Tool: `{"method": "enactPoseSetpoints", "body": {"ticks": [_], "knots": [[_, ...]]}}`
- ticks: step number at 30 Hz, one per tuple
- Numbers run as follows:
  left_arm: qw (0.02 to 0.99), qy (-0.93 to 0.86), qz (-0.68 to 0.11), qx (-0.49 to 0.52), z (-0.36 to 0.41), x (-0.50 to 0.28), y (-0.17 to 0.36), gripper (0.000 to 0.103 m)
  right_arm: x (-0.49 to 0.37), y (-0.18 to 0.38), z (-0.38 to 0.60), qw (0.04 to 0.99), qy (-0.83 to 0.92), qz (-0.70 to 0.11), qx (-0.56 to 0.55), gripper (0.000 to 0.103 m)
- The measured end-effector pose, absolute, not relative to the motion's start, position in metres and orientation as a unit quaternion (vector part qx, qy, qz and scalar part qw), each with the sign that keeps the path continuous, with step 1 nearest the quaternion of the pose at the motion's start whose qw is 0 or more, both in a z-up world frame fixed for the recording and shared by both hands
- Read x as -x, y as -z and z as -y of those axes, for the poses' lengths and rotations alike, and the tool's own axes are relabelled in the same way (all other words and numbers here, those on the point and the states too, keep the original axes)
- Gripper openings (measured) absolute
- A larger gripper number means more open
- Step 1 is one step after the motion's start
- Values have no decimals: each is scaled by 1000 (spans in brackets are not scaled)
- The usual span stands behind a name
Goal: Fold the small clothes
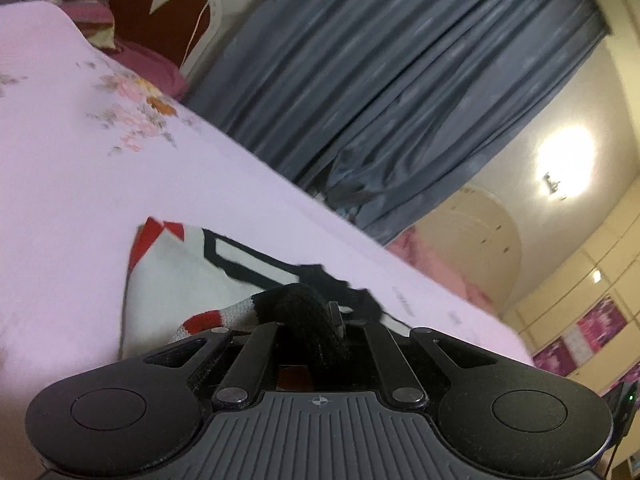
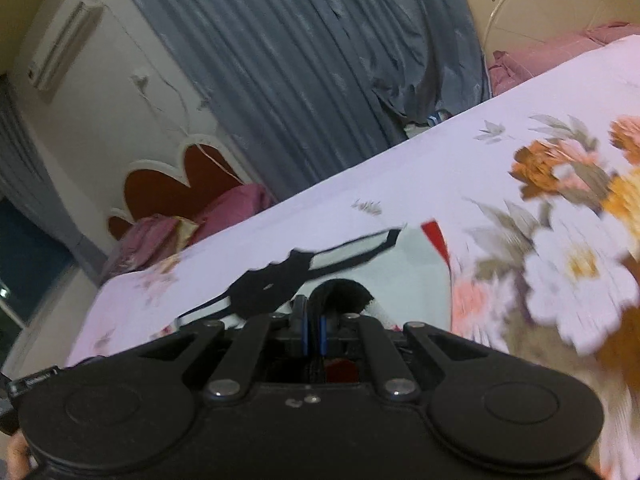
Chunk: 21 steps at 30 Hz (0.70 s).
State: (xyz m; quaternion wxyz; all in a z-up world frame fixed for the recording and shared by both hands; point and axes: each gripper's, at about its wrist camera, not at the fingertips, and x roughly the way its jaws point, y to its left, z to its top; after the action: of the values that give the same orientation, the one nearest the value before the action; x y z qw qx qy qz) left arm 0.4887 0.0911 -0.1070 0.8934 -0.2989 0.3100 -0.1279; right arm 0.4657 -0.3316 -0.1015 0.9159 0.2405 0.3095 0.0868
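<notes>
A small white knitted garment [image 1: 176, 276] with red and black trim lies on the pink flowered bedsheet [image 1: 80, 168], spread mostly flat. The left gripper [image 1: 308, 320] has its jaws closed on a black knitted edge [image 1: 304, 308] of this garment; next to the black part there is a band of white and red. The cloth is bunched between the fingers and rises a little above the sheet.

The right gripper [image 2: 314, 312] also has its jaws pressed together, and a black fold [image 2: 340, 292] of the same garment [image 2: 404, 272] sits at the tips. The picture is blurred here, so it seems to be pinched, but I cannot be fully sure. Behind the bed hangs a grey curtain [image 2: 288, 60], and a red headboard [image 2: 168, 188] stands with pink pillows [image 2: 236, 208] beside it.
</notes>
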Motion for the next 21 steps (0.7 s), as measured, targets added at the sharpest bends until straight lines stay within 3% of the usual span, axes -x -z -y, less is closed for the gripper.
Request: {"method": "enactPoseSetpoints", "body": {"ticks": [5, 9, 12, 14, 15, 16, 17, 21], "knots": [[880, 118, -361, 286, -85, -543, 133, 3, -530, 133, 336, 894, -72, -357, -261, 5], [891, 124, -359, 250, -74, -564, 144, 4, -565, 158, 337, 882, -63, -385, -266, 6], [900, 124, -334, 249, -70, -574, 149, 6, -579, 170, 341, 875, -76, -377, -294, 15], [905, 126, -321, 248, -68, -573, 149, 25, -577, 168, 342, 884, -78, -354, -294, 32], [911, 121, -313, 239, -68, -570, 148, 32, -573, 163, 342, 892, -75, -341, -289, 48], [918, 115, -302, 231, -67, -568, 145, 52, -568, 159, 341, 899, -71, -329, -280, 62], [924, 111, -286, 226, -68, -565, 141, 67, -563, 155, 340, 907, -67, -318, -267, 65], [936, 107, -284, 178, -69, -567, 135, 70, -555, 149, 337, 922, -79, -321, -200, 56]]}}
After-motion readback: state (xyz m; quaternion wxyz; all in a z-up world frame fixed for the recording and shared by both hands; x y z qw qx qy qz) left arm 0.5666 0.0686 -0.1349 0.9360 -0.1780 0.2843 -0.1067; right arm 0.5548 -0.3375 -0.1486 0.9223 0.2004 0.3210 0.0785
